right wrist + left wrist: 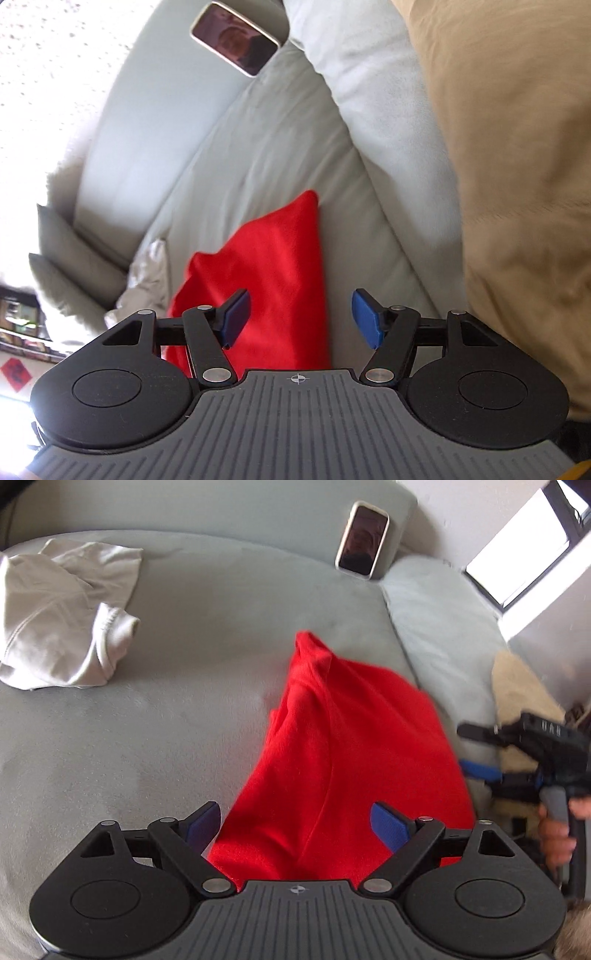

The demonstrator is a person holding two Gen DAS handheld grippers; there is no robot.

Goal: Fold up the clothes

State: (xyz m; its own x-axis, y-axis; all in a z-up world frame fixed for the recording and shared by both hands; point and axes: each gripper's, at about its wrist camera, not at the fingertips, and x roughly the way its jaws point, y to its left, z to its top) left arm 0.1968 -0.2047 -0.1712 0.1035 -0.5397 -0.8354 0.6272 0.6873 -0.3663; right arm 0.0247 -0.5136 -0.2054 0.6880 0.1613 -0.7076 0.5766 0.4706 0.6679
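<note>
A red garment (343, 746) is lying bunched on the grey sofa, creased lengthwise and narrowing to a point at its far end. A white garment (62, 616) is sitting crumpled well apart from it, further left on the same seat, one hemmed opening showing.

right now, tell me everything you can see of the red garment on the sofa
The bright red, soft knit-looking garment lies bunched in a loose, partly folded heap on the grey fabric sofa seat, one corner peaking upward. A seam line runs along it. It sits apart from the crumpled white garment. The left hand-held gripper is open with the cloth between its blue pads; whether they touch it is unclear. The right hand-held gripper is open too.
</note>
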